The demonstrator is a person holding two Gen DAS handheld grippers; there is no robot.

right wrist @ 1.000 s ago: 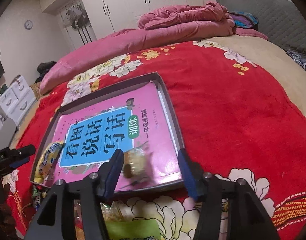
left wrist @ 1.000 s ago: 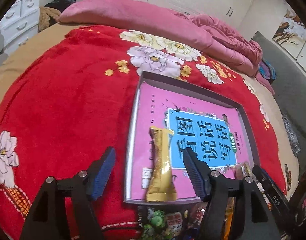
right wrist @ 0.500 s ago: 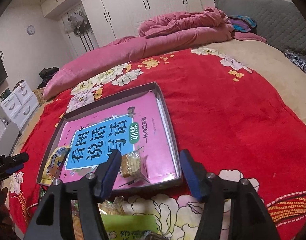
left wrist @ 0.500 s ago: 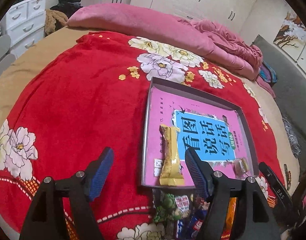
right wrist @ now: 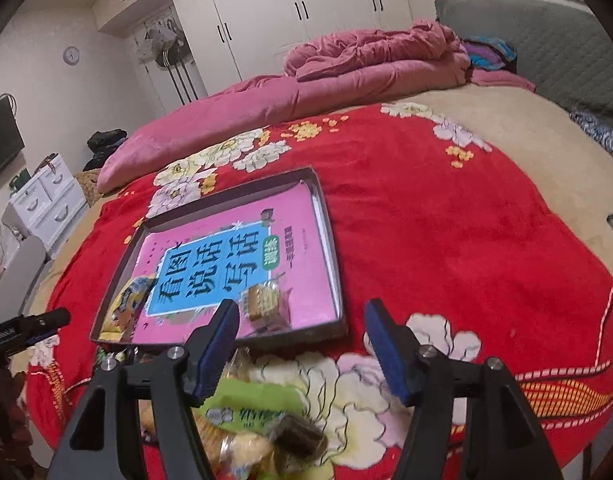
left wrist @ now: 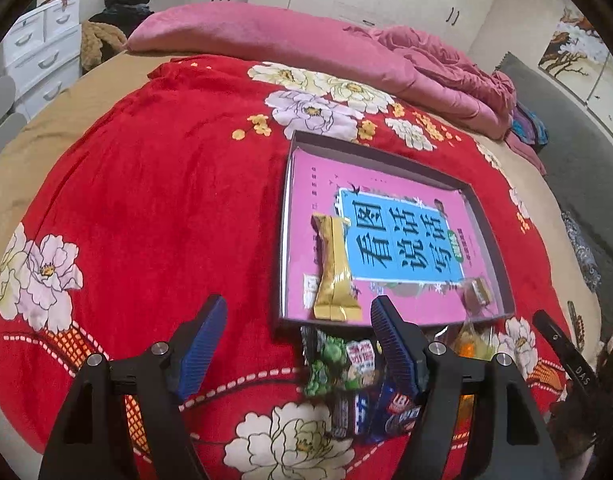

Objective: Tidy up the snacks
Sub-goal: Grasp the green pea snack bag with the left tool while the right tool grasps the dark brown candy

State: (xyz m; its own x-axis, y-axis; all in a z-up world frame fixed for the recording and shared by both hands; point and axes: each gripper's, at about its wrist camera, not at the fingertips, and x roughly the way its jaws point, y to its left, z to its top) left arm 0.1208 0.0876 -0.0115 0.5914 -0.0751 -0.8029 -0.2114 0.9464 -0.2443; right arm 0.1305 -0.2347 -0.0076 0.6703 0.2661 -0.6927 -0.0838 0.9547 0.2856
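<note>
A big bed is covered by a red blanket (left wrist: pixel 154 200) with flowers on it. A flat gray tray (left wrist: pixel 386 154) is laid on the blanket, and a pink book (left wrist: pixel 390 236) with a blue label is laid inside the tray.

Two snacks are seen in the tray, on top of the book. A long gold snack bar (left wrist: pixel 335 270) is placed near the tray's left side, as seen from the left wrist view. A small clear pack of crackers (right wrist: pixel 262 302) is placed near the front edge of the tray, close to the other side. The two are kept well apart.

More snacks are piled on the blanket just in front of the tray. A green pack (left wrist: pixel 326 364) and a blue pack (left wrist: pixel 394 408) are seen there from the left wrist view. A light green bag (right wrist: pixel 250 408) is seen from the right wrist view.

The left gripper (left wrist: pixel 298 340) is held spread wide above the blanket, and nothing is pinched by it. The right gripper (right wrist: pixel 302 344) is spread too; its jaws have just been opening, and nothing is found between them. The crackers are seen just past its left finger (right wrist: pixel 218 344), not touched by it.
</note>
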